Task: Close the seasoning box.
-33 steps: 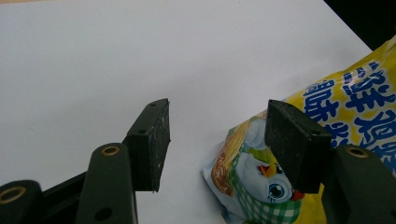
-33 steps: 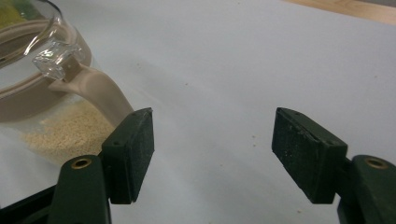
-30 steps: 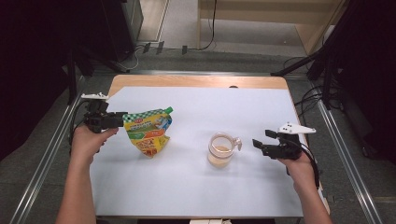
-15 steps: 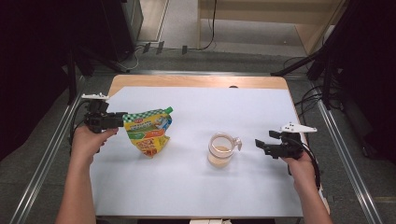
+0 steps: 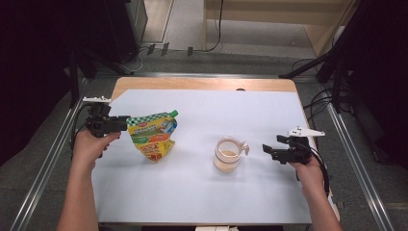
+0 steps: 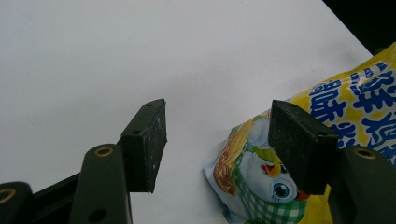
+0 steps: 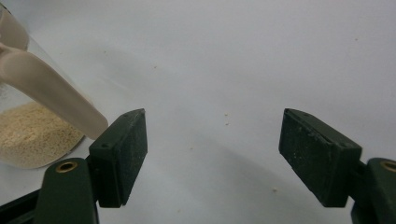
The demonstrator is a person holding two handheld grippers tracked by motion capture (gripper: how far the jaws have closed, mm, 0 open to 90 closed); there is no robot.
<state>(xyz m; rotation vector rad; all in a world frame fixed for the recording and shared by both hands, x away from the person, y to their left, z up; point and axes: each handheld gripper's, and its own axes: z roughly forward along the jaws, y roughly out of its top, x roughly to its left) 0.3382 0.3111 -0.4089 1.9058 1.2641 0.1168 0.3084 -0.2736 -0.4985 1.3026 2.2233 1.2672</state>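
A yellow and green spouted pouch (image 5: 154, 137) sits on the white table sheet (image 5: 192, 192) at the left. My left gripper (image 5: 125, 124) is level at its top left corner. In the left gripper view this gripper (image 6: 217, 116) stands open, with bare sheet between the pads and the pouch (image 6: 261, 186) beside and behind the right-hand jaw. A clear glass jar (image 5: 227, 155) holding beige powder and a pale scoop (image 7: 51, 91) stands right of centre. My right gripper (image 5: 266, 150) is open a short way to the jar's right. In the right gripper view, my right gripper (image 7: 212, 121) has nothing between its jaws, and the jar (image 7: 28, 135) is at the left.
A wooden table edge (image 5: 202, 83) runs along the far side of the sheet. Metal rails (image 5: 351, 144) flank the table on both sides. A few crumbs (image 7: 226, 119) of powder lie on the sheet near the right gripper.
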